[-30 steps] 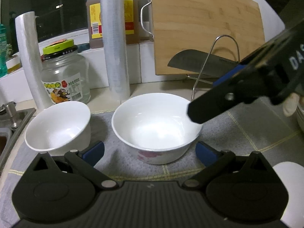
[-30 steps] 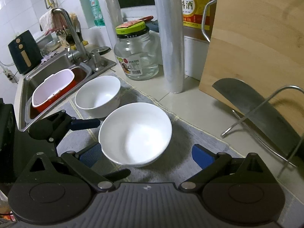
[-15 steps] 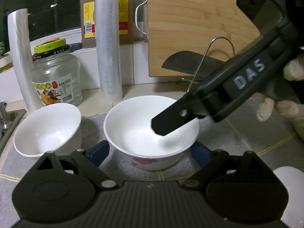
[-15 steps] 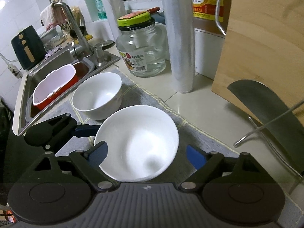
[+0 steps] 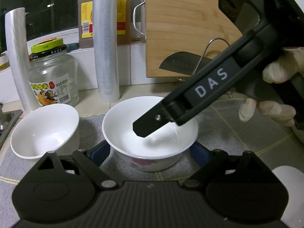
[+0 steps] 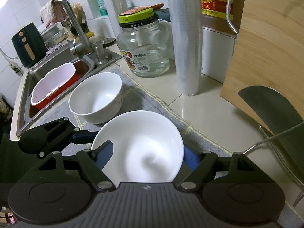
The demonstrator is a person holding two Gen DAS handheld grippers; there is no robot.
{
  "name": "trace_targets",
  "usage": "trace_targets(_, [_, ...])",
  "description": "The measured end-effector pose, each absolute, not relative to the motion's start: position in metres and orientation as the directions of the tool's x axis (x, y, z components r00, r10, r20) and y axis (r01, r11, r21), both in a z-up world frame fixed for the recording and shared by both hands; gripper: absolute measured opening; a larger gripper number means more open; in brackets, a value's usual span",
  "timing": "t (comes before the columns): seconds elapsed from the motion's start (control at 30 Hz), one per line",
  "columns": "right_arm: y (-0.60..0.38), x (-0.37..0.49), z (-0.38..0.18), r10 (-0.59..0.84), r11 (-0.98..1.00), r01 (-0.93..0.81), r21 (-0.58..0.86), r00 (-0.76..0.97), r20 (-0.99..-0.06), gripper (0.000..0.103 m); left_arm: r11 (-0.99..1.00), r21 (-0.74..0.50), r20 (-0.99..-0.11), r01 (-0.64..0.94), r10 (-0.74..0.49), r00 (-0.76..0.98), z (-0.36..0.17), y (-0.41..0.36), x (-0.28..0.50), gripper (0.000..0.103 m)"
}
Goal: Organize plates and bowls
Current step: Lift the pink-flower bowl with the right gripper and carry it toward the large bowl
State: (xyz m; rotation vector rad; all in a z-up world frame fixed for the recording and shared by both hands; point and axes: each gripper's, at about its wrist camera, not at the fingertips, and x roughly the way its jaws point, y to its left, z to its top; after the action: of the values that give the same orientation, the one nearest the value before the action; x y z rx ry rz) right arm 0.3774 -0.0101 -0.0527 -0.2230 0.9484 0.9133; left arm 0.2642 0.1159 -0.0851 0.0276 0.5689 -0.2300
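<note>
While the large bowl sits on the grey mat, both the left gripper and right gripper straddle it, spread wide; only the right view shows the sink beside the small bowl.

Pale countertop, grey mat, glass jar, film roll, cutting board

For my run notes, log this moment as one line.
left gripper: open, straddling larger white bowl | right gripper: open, around the bowl, one finger inside | smaller white bowl: beside, on grey mat
</note>
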Motion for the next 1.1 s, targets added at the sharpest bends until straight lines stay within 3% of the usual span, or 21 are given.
trace_targets(1.1, [-0.033,0.336,-0.019,0.604,0.614,-0.76,0.211,0.28,-0.746,0.079,0.961,-0.01,-0.527,0.277,-0.24,0.815,-0.054,0.101,0.226,0.09])
